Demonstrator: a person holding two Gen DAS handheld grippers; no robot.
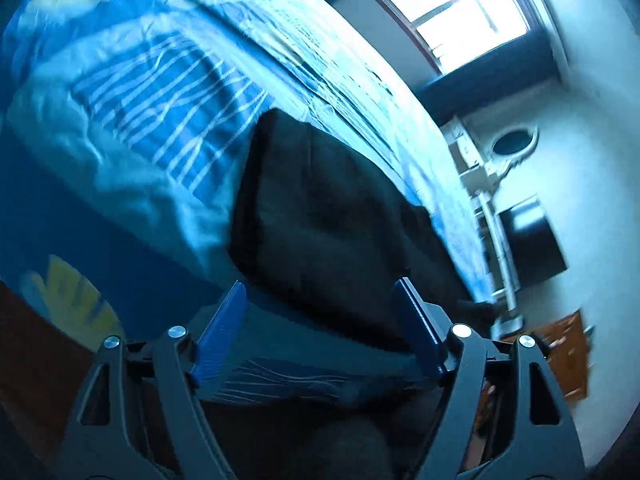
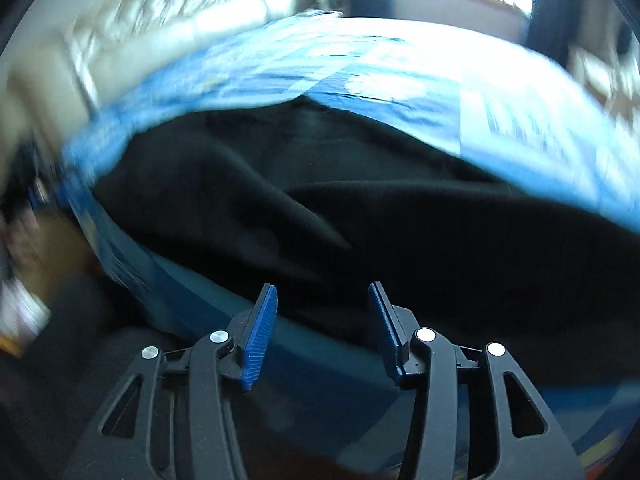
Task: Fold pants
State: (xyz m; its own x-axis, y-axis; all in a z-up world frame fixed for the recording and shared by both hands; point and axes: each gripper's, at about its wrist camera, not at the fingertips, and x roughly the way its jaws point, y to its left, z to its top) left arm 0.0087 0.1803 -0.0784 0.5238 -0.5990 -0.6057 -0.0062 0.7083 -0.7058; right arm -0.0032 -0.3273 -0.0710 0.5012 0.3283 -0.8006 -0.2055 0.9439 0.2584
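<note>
The black soft-fabric pants [image 1: 320, 216] are lying on a bed under a blue bedsheet w/ white wavy stripes and pale patches [image 1: 152, 112], bunched into a roughly folded dark heap near the bed's near edge. In the left wrist view the left hand-held gripper [image 1: 322, 292], black frame w/ blue ribbed pads, is hovering just short of the heap's near edge; its jaws are standing wide apart w/ nothing between them, only the sheet's dark blue side showing in the gap. In the right wrist view the same pants [image 2: 360, 200] are filling the middle of the frame, w/ a diagonal crease running across the cloth, and the bedsheet [image 2: 400, 80] is showing bright behind them. The right hand-held gripper [image 2: 322, 294] is sitting at the cloth's near edge, jaws apart, less wide than the left; the fabric edge is lying in line w/ the gap but whether the pads are touching it I can't tell – they aren't pressing on it. Bkgd is blurred: a bright window [image 1: 452, 4], a pale wall [image 1: 592, 152], and a black boxy item [image 1: 532, 240] beside the bed.
</note>
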